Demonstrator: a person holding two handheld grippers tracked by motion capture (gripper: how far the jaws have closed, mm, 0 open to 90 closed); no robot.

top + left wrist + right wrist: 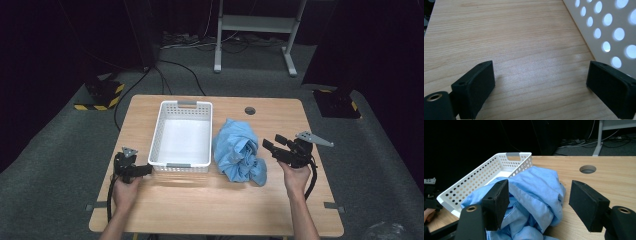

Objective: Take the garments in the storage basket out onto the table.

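Two grippers were on the table, and the right gripper [274, 145] was plainly the nearer to the crumpled blue shirt [239, 151], which lay on the wooden table [210, 200] just right of the white basket [158, 131], touching or nearly touching its wall. Its jaws stood open and empty, pointing leftward at the heap's right edge, so the cloth lay straight ahead of them. Across the basket, the left gripper [145, 170] sat with jaws open near the basket's front left corner, holding nothing.
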